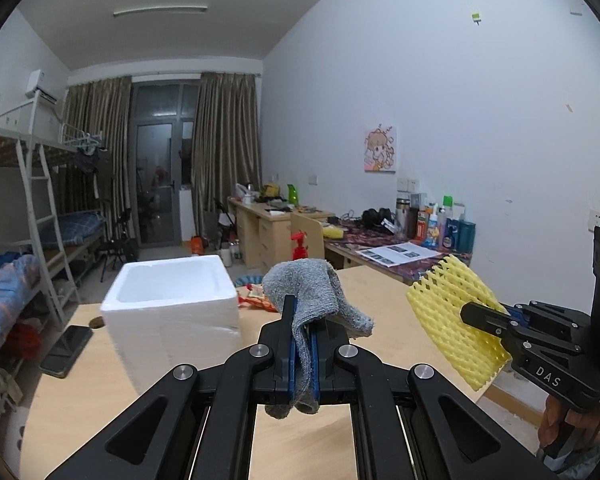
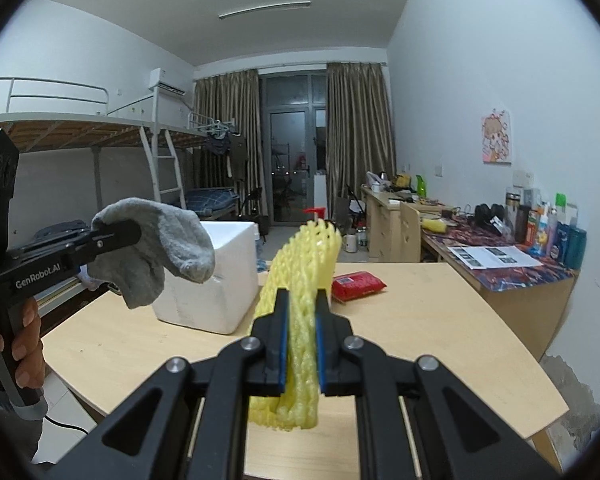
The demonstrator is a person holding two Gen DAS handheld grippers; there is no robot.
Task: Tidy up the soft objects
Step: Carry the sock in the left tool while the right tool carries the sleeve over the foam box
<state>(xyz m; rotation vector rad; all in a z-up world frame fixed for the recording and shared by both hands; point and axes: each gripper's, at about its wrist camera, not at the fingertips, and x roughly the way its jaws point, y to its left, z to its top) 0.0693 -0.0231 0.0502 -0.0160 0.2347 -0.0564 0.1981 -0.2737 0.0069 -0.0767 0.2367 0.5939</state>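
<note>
Gray sock (image 1: pixel 312 292) hangs squeezed tight in the left gripper (image 1: pixel 303 332), up above the wooden table (image 1: pixel 380 300). Yellow foam net (image 2: pixel 304 280) is pinched in the right gripper (image 2: pixel 302 320), also in the air. A white foam box (image 1: pixel 172 300) sits on the table nearby.

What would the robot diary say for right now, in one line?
left gripper: shut on grey sock | right gripper: shut on yellow foam net | white foam box: open, on table

Right gripper (image 2: pixel 302 300) fingers (image 2: pixel 281 320) pinch yellow foam net (image 2: pixel 300 264) above wooden table (image 2: pixel 420 320).
</note>
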